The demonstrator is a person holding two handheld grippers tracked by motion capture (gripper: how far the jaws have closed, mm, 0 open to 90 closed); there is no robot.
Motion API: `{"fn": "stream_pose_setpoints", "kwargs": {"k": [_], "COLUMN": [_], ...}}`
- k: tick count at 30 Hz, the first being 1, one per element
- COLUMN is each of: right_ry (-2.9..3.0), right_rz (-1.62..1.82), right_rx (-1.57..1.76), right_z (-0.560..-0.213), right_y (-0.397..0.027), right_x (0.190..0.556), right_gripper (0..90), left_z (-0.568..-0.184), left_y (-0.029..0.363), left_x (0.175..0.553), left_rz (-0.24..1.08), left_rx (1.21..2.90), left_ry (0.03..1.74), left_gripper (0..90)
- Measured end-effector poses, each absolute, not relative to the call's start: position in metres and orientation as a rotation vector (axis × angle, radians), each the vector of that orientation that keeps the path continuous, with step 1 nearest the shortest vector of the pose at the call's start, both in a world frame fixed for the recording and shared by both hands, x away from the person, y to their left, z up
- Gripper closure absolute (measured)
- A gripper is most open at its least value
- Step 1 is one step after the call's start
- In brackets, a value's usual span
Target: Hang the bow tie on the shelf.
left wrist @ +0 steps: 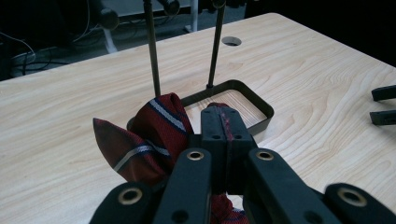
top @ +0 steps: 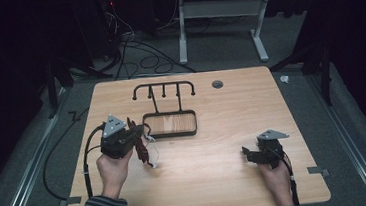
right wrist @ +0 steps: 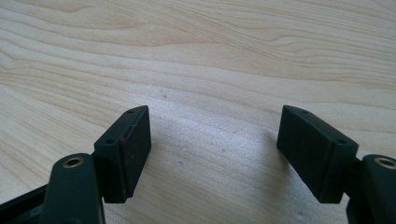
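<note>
A dark red tie with grey and blue stripes [left wrist: 154, 135] bunches up beside my left gripper [left wrist: 223, 114], whose jaws are shut on a fold of it. In the high view the left gripper [top: 137, 134] is held above the table's left half, and the tie [top: 143, 150] dangles below it toward the wood. Just beyond stands a black rack [top: 164, 89] with several hooks on two thin posts [left wrist: 152, 56], rising from a black-rimmed wooden tray base [top: 190, 113]. My right gripper [right wrist: 212, 140] rests low over the bare tabletop at the right, open with nothing between its jaws.
The wooden table [top: 231, 104] has a round cable hole [top: 217, 84] at the back. The right gripper's [left wrist: 383, 105] jaw tips show at the right edge of the left gripper view. Cables and a white desk frame [top: 219, 24] lie on the dark floor behind.
</note>
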State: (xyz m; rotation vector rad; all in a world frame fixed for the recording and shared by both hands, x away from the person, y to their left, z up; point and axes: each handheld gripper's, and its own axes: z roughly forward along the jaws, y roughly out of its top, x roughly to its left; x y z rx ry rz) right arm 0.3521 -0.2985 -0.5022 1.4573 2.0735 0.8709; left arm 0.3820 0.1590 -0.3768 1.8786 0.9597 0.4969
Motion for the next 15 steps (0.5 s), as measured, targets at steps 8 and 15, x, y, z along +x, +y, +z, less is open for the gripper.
{"fn": "stream_pose_setpoints", "kwargs": {"k": [8,15], "right_ry": [2.073,2.073], "right_rz": [0.871,0.871], "right_rx": [1.457,1.459], "right_z": [-0.502,-0.502], "right_y": [-0.298,-0.298], "right_x": [0.352,0.352], "right_gripper": [27.1,27.1], "left_z": [-0.368,-0.362], "left_y": [0.15,0.141], "left_x": [0.389,0.396], "left_rz": [0.489,0.503], "left_rx": [1.877,1.881], "left_ry": [0.933,0.913], "left_gripper": [89.9,89.9]}}
